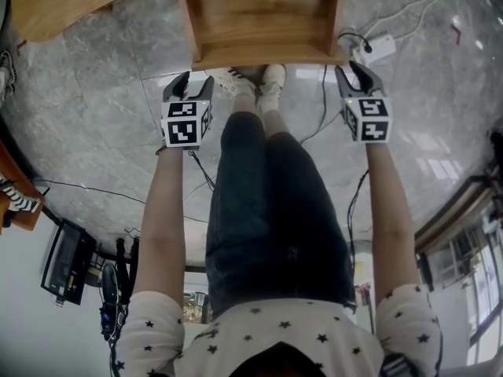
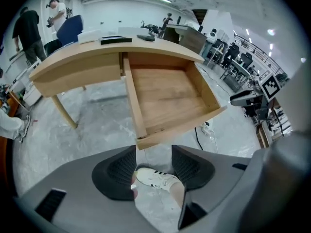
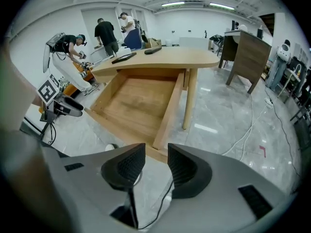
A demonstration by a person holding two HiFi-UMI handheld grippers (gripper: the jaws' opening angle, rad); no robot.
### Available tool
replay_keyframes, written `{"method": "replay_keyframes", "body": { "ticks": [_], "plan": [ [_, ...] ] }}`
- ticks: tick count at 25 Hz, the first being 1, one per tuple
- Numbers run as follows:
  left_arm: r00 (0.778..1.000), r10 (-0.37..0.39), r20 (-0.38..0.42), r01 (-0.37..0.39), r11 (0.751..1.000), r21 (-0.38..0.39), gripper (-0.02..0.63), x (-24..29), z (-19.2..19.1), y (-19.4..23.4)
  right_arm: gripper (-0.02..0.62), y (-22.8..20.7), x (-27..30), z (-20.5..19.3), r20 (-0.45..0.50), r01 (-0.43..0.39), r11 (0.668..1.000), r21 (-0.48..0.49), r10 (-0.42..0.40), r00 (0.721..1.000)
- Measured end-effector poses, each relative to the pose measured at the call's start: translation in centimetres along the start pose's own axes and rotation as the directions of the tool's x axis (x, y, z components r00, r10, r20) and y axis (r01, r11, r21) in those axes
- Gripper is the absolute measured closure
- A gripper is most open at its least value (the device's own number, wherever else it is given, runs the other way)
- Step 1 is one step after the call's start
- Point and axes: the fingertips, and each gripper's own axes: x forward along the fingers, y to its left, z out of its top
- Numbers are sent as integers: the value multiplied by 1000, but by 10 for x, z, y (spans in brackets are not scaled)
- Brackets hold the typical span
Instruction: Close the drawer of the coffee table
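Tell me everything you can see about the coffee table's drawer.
The drawer is a shallow, open-topped box of light wood, with a flat bottom panel, two side walls and a plain front board with no handle showing. It is empty, level, and pulled far out from under the coffee table top. Its front hangs over the grey floor by the person's shoes. Nothing touches it: the left gripper and right gripper hover just short of its front edge, jaws apart and empty.
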Motion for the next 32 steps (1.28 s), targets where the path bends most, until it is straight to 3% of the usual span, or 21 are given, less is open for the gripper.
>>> {"method": "replay_keyframes", "body": {
  "ticks": [3, 7, 15, 21, 32],
  "plan": [
    [999, 15, -37, -14, 999, 37, 366, 8, -5, 4, 397, -1, 7, -8, -38, -20, 1000, -11, 19, 999],
    [998, 31, -63, -26, 997, 79, 352, 14, -5, 8, 346, -1, 15, -13, -82, -26, 999, -44, 23, 996],
    [996, 43, -76, -37, 996, 80, 351, 31, 1, 12, 330, -7, 35, -23, -144, -24, 996, -88, 11, 989],
    [994, 57, -94, -46, 992, 113, 351, 42, 0, 10, 328, -5, 43, -30, -183, -54, 991, -123, 30, 983],
    [992, 62, -110, -44, 986, 159, 351, 48, 3, 10, 329, -8, 62, -32, -243, -35, 985, -169, -8, 970]
  ]
}}
